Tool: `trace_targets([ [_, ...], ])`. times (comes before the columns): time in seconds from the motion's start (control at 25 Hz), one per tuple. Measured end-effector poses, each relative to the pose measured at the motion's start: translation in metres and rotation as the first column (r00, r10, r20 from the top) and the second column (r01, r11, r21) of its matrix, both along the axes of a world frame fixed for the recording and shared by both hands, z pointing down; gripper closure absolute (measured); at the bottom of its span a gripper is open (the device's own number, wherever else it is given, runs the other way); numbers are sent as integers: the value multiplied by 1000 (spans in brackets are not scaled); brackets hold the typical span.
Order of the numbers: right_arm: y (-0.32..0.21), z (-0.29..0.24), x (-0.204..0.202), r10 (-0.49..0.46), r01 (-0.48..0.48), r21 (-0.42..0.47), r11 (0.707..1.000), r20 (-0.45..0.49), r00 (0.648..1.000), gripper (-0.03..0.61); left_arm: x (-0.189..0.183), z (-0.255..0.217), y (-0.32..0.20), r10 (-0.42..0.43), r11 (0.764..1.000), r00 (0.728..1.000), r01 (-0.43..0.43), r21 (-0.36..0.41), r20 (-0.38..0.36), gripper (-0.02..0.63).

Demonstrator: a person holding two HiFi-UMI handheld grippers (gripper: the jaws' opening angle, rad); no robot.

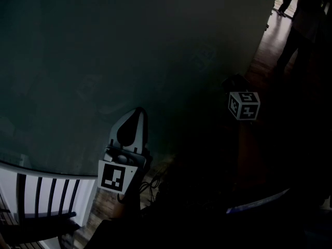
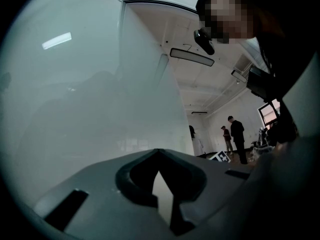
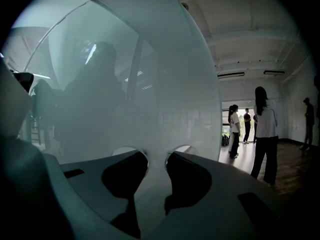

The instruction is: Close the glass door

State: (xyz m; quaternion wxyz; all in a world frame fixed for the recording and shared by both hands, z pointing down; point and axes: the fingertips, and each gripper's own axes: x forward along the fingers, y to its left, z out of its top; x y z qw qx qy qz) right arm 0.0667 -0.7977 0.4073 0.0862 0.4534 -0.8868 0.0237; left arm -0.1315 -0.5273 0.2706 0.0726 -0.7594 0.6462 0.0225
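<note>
Left hand-held gripper (image 2: 158,152): the grey jaws meet at the tips and hold nothing; only a spade-shaped opening remains behind the contact point. In the head view this left hand-held gripper (image 1: 136,119) points up at the panel, with its black-and-white marker cube (image 1: 116,176) at the lower end.

Right hand-held gripper (image 3: 156,157): the jaws stand a narrow gap apart, with nothing gripped; glass shows through the gap. In the head view only its marker cube (image 1: 244,105) is clearly visible, to the right of the left unit and well apart from it.

The large, pale grey-green frosted glass door (image 1: 104,61) stands directly ahead of both sets of jaws and fills most of each gripper view (image 2: 75,109) (image 3: 150,84). Contact with the glass cannot be confirmed.

Beyond the vertical edge of the door, a brown wooden floor (image 3: 295,159) carries several standing people (image 3: 265,129).
</note>
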Motion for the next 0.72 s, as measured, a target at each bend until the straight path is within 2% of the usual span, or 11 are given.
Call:
trace_targets([
  [0.28,25,-2,15,38,-38,-4,999,-1,999,454,6,-3,24,1,1000,1000,-1,26,-3,612],
  [0.72,95,-6,55,139,-139,-4,990,-10,990,454,17,-6,93,94,995,995,-94,35,-10,612],
])
